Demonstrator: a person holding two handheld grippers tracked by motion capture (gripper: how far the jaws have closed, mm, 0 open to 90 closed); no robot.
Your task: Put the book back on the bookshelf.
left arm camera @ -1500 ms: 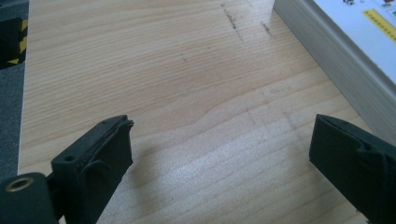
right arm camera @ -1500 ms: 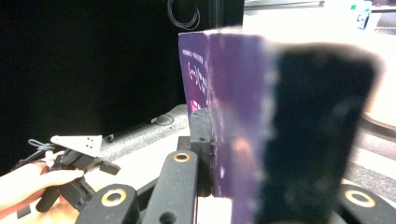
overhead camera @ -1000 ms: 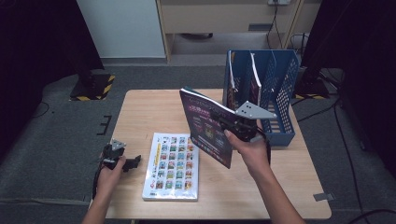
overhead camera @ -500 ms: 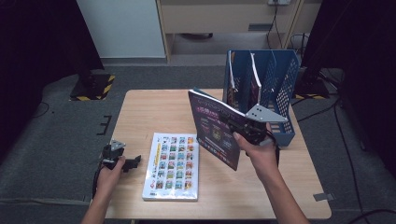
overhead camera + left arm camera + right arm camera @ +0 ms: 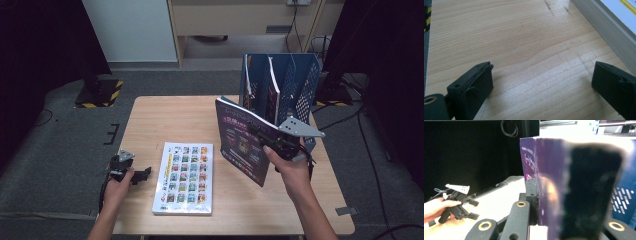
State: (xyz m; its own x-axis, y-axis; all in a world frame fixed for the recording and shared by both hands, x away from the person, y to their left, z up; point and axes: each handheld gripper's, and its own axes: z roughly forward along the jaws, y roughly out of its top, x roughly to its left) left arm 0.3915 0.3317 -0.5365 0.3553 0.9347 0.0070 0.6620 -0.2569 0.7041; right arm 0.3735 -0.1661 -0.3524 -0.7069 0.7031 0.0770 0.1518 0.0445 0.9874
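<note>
A purple book (image 5: 239, 146) stands upright above the table's right half, close in front of the blue file rack (image 5: 292, 85). My right gripper (image 5: 264, 139) is shut on its near edge. In the right gripper view the purple cover (image 5: 544, 167) sits clamped between the two black jaws of my right gripper (image 5: 549, 202). A thick book with a grid of small pictures (image 5: 185, 177) lies flat at the front middle. Left of it, my left gripper (image 5: 141, 176) rests on the wood, open. In the left gripper view my left gripper (image 5: 541, 80) has bare wood between its jaws.
The rack holds a couple of upright books in its left slots (image 5: 260, 90); its right slots look free. The thick book's page edge (image 5: 604, 25) lies just right of the left jaws. The wooden table (image 5: 165, 120) is bare at the back left. Dark floor surrounds it.
My right hand has carried the purple book to the right, nearer the blue rack. The left hand and the flat book have stayed in place.
</note>
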